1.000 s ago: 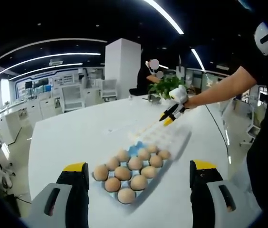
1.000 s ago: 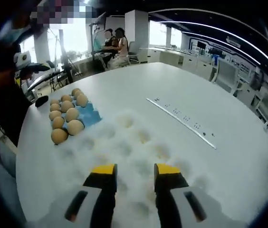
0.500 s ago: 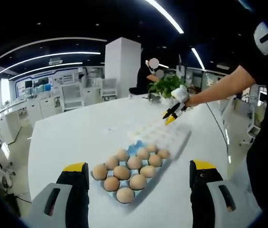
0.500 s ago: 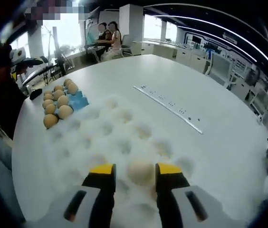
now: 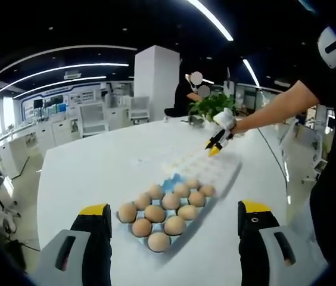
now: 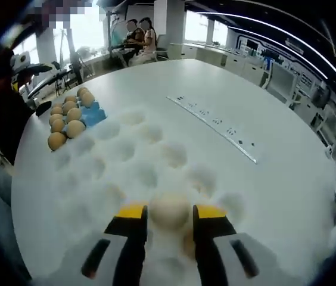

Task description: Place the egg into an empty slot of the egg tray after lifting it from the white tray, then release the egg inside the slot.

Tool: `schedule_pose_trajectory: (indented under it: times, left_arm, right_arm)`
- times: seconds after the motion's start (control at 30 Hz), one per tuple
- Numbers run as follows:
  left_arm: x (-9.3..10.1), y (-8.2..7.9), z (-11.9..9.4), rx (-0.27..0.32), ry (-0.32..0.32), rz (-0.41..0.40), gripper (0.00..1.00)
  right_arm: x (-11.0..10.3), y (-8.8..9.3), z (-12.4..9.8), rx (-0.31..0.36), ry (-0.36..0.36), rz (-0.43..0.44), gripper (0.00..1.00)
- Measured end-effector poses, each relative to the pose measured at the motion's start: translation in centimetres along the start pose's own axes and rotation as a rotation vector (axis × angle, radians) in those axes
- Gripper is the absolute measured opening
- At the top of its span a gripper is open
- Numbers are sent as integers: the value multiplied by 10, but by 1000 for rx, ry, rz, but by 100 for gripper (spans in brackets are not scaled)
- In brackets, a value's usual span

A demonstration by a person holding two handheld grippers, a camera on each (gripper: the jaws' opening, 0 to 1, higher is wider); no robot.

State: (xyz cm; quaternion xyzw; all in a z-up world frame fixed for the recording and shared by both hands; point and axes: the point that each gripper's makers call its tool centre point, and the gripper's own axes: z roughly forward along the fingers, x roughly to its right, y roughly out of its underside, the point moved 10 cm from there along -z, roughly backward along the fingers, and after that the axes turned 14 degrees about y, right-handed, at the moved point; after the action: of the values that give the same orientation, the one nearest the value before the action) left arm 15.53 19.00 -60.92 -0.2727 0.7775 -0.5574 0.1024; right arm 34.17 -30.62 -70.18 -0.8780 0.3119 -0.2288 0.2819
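the egg [image 6: 169, 210] sat between the yellow-tipped jaws of the right hand-held gripper [image 6: 170, 213], low in the right gripper view, still down among the hollows of the white tray [image 6: 126, 161]. the jaws flanked it closely on both sides and looked clamped on it. further along the same tabletop [image 6: 239, 107], at the tray's far left end, lay the blue egg tray [image 6: 93, 113] with brown eggs [image 6: 67, 116] grouped in it. a long pale strip [image 6: 215, 126] lay on the tabletop beside the white tray.

in the left gripper view the left hand-held gripper [image 5: 174, 210] had its jaws wide apart, holding nothing, above the tabletop [image 5: 96, 173] with the brown eggs [image 5: 162, 211] between them, further off. beyond the eggs the white tray [image 5: 212, 170] stretched away, and at its far end the right hand-held gripper [image 5: 217, 143] was held by a person's arm [image 5: 275, 110] reaching in from the right. a green plant [image 5: 212, 107] stood behind it.
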Motion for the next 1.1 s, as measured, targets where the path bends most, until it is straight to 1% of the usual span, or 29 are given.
schedule_pose_trajectory:
  times: [0.43,0.83,1.1]
  left_arm:
    - [0,-1,0,-1,-9,1,90]
    - [3,-1,-1,4,-9,3,90]
    - [4,-1,-2,4,-7,5,90]
  right_arm:
    - [3,1,3,3,-25,-17,28]
    - [2,2,-2,3,-1,-13,27]
    - [3,-1,-11,14,7,-4,27]
